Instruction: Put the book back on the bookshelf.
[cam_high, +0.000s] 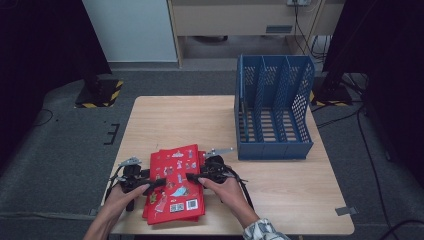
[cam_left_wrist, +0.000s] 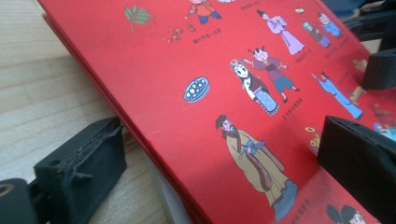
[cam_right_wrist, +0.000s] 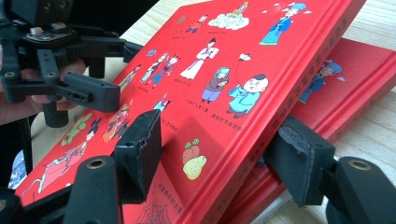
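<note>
Red book, long axis toward table's far edge

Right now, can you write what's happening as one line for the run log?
right tool: shut on top red picture book | left tool: open around book's edge | blue plastic file rack: empty | wooden table

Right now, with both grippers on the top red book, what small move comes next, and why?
Probably close the left gripper: its jaws straddle the top red book's edge without pressing, while the right gripper clamps the spine side, tilting it off the lower book. Then lift toward the blue file rack.
</note>
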